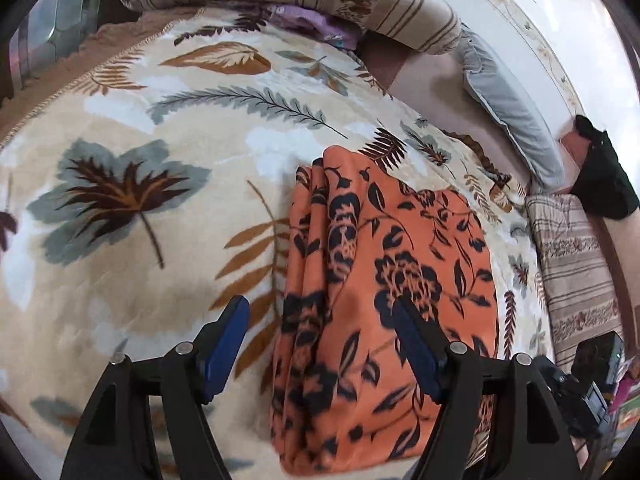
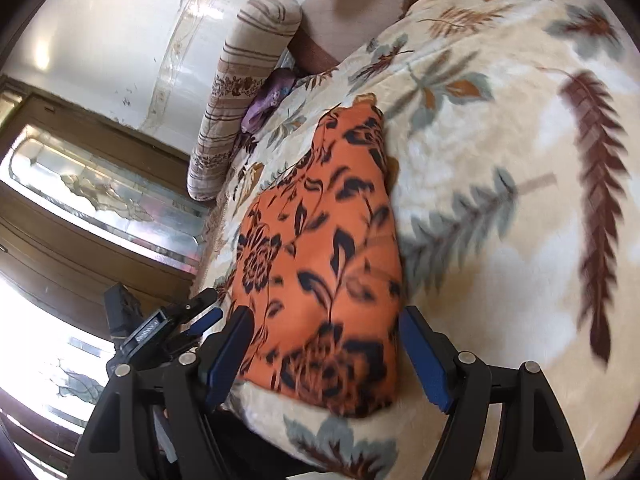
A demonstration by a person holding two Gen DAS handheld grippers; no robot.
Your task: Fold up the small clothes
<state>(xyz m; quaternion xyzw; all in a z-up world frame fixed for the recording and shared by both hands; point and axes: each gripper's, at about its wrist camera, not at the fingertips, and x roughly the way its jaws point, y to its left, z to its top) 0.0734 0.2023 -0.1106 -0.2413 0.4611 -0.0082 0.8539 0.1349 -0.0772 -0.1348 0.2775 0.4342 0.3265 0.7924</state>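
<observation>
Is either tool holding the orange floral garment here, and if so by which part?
Nothing is held. The left tool and right tool are both open above the orange garment.

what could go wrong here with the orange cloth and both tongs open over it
1. The orange floral cloth shows stacked layers along its left edge; the left tongs straddle that edge and might pinch only some layers, undoing the fold.
2. The plush leaf-print blanket lies directly beneath, so the right tongs could snag it along with the cloth.
</observation>
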